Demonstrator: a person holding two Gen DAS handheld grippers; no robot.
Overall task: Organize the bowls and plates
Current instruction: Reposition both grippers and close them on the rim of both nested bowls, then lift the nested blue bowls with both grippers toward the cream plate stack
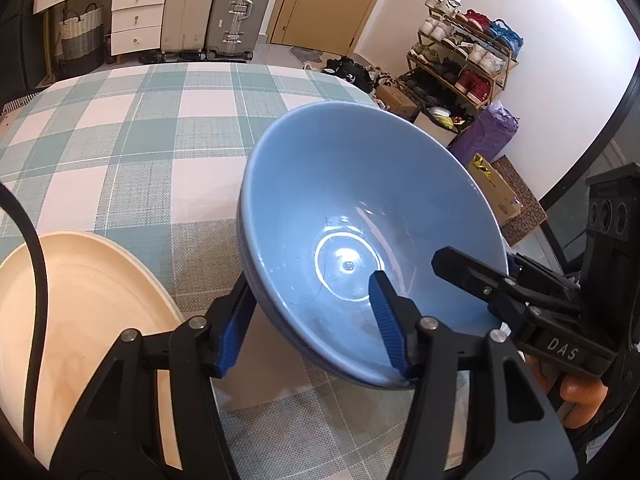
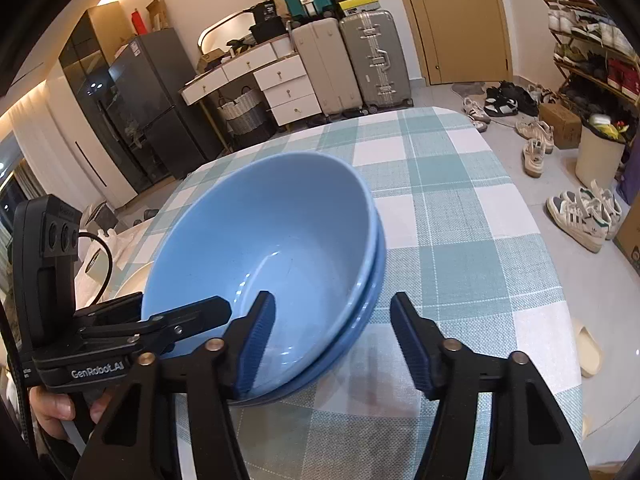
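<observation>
Two blue bowls nested, both grippers at the rim

Centre frame in both views: the blue bowls (image 1: 360, 216), one nested inside the other, tipped up above the checked tablecloth (image 1: 120, 140). The left gripper (image 1: 308, 320) straddles the near rim, one pad (image 1: 386, 320) inside, the other under the wall, seemingly clamped on the stack. From the right wrist view, the right gripper (image 2: 332, 340) has one pad (image 2: 256, 344) inside the bowl and the other well clear outside, so it reads as released. The cream plate (image 1: 80, 320) lies lower left in the left view. To do this well, I'd say: level the stack, lower gently, and only unclamp once the base sits flat.
</observation>
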